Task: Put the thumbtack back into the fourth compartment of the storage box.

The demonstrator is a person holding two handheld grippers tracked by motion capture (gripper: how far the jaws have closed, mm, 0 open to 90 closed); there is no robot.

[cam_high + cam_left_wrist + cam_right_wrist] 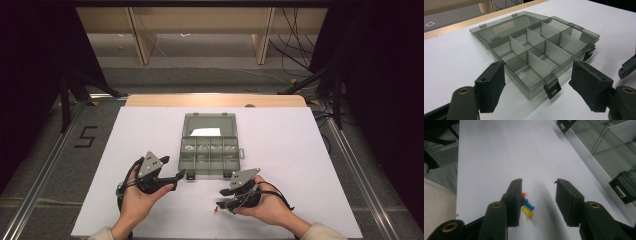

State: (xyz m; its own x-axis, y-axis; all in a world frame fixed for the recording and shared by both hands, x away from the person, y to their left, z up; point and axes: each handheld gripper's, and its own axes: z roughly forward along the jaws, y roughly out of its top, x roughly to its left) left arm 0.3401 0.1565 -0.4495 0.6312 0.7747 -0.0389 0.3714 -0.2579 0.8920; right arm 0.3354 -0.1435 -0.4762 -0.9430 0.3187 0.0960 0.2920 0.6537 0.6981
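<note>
A smoky clear compartment box (210, 150) lies open in the middle of the white table, its lid (209, 125) folded back. My left gripper (182, 175) is open just left of the box's near edge; in the left gripper view its jaws (538, 64) stand wide, facing the box (536, 52) and a black latch (552, 90). My right gripper (220, 199) sits low at the near side, pointing left. Between its parted jaws (539, 181) lie a red pushpin (523, 194), a blue pushpin (529, 205) and a yellow pushpin (528, 213), close against one jaw; the pads do not press them.
The white sheet (300, 150) covers the table, with a wooden strip (215, 100) at the far edge. The box's corner and latch (624, 188) lie close to the right gripper. A pale sleeve (436, 195) shows at the side. Cables run over the floor behind.
</note>
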